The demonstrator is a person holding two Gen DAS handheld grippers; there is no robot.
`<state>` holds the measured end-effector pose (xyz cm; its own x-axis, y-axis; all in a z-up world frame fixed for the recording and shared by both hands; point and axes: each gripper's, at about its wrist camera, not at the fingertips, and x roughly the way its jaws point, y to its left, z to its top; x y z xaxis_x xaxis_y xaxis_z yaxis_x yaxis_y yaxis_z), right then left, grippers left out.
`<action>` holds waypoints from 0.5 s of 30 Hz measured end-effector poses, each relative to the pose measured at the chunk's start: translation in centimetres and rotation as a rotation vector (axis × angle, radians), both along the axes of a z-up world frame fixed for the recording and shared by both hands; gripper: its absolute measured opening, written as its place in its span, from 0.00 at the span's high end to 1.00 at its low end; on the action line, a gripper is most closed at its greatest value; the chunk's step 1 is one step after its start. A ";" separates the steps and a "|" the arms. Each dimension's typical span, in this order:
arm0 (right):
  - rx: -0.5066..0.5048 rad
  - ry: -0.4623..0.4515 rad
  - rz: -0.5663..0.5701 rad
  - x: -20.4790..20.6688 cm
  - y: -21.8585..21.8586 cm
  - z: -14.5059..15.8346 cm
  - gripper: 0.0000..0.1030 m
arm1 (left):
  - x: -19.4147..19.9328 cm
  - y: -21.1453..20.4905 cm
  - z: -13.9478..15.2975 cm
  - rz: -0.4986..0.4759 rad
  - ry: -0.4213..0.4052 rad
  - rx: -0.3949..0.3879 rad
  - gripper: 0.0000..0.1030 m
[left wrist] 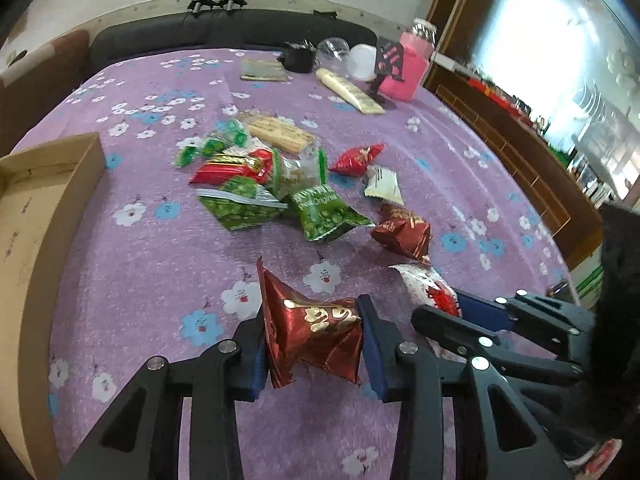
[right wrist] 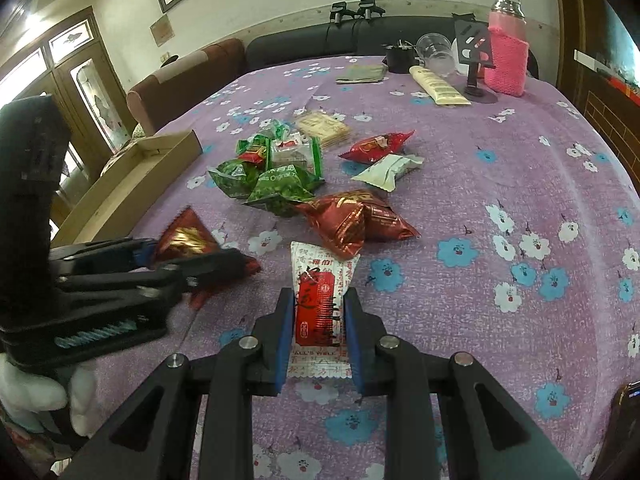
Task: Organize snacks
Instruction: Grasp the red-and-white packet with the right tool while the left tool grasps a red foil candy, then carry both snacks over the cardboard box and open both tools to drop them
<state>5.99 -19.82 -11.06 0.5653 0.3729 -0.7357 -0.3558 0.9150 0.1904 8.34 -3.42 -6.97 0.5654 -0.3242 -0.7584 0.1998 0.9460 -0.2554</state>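
Near the cloth's front edge, left tool (left wrist: 312, 340) gripping red packet (left wrist: 316, 332), right tool (right wrist: 318, 336) gripping white packet (right wrist: 320, 308).

The right gripper (right wrist: 316, 336) pinches a white and red packet (right wrist: 320, 300) between its blue pads, low at six o'clock on the purple flowered cloth (right wrist: 500, 168). At nine o'clock the left gripper (right wrist: 200, 258) grips a dark red foil pouch (right wrist: 186, 238). Green packets (right wrist: 268, 184) lie heaped toward twelve. A cardboard box (right wrist: 132, 184) sits at ten o'clock, a pink bottle (right wrist: 506, 48) at one.
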 end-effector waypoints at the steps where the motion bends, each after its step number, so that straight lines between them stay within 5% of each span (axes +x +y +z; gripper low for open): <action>1: 0.000 -0.001 0.000 0.0 0.0 0.0 0.78 | -0.2 0.3 0.2 0.008 -0.005 -0.014 0.61; 7: -0.014 -0.029 -0.002 -0.4 0.2 0.3 0.78 | -3.5 4.9 3.4 0.085 -0.073 -0.114 0.61; 15: 0.039 -0.048 0.046 -2.7 1.4 2.9 0.78 | -8.3 14.2 6.1 0.291 -0.159 -0.031 0.60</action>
<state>3.24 -18.45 -8.14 0.5811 0.4270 -0.6929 -0.4063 0.8898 0.2076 0.08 10.82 -0.83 0.7484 -0.1533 -0.6453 -0.0382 0.9613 -0.2727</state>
